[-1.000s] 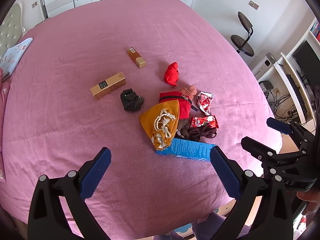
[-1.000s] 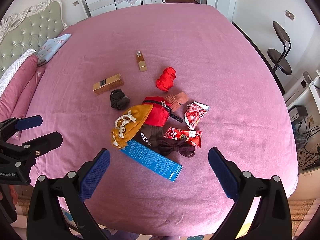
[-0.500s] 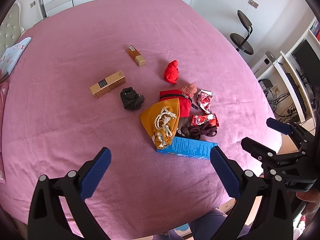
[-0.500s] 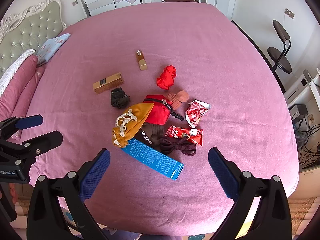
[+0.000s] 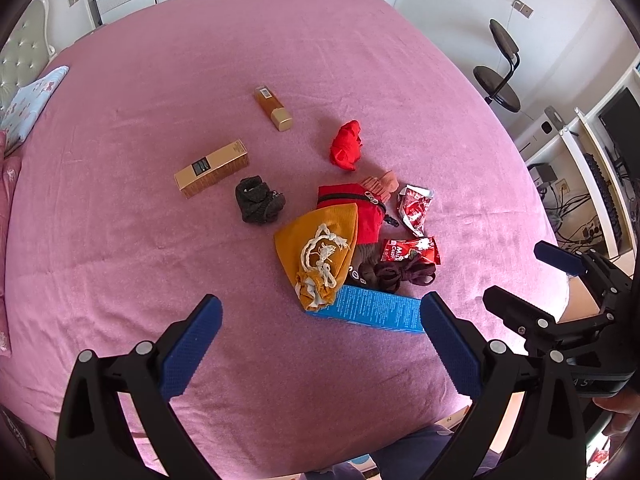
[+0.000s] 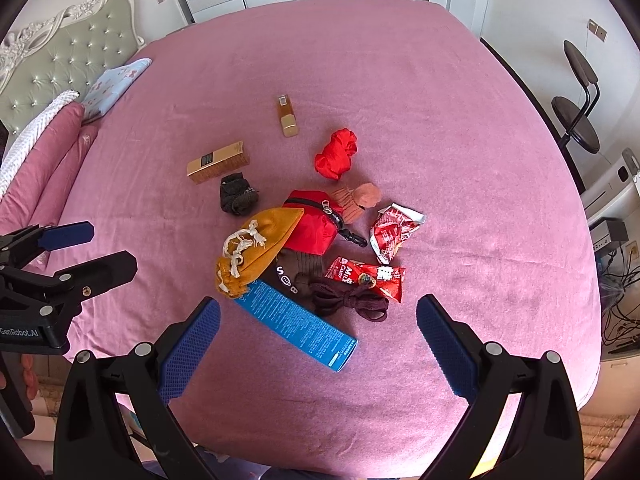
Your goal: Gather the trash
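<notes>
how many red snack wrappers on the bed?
2. A crumpled wrapper right of the red pouch; a flat candy wrapper just below, partly under the dark laces. The pile may hide more.

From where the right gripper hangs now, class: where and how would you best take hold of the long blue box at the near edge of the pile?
Grip the blue box at its free near-right end, jaws across the narrow width, coming from above. It lies flat and long; its far end sits against the mustard pouch and dark laces. The right gripper is open and probably closest.
</notes>
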Tool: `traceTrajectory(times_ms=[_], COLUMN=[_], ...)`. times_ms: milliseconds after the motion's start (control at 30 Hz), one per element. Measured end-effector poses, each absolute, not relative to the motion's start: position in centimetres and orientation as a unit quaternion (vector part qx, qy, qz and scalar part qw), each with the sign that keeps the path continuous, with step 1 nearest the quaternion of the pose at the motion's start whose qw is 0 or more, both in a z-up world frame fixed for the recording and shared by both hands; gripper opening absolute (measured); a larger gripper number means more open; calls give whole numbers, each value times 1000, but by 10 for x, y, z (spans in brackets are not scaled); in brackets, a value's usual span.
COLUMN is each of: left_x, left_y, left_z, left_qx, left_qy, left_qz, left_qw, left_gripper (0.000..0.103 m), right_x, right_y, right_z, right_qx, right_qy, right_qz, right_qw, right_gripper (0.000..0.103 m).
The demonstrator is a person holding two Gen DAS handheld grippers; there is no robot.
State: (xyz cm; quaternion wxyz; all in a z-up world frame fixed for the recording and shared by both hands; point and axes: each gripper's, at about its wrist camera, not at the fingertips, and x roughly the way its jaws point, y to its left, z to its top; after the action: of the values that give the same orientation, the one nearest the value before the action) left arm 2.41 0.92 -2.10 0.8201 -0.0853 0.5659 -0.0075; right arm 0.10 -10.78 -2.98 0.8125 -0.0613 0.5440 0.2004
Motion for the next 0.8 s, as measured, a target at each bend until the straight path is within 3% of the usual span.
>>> traceTrajectory(times_ms=[800], left_x=[55], left_y=[-5], left_z=[-41], left_qx=[-83], left_qy=[590], left_qz=[-6], left_qw=[803], left_gripper=[99], right_x=[27], right_y=[-115], right_z=[-45], right_qx=[-62], right_qy=[564], right_qz=[216], right_qw=[795], right_gripper=[94])
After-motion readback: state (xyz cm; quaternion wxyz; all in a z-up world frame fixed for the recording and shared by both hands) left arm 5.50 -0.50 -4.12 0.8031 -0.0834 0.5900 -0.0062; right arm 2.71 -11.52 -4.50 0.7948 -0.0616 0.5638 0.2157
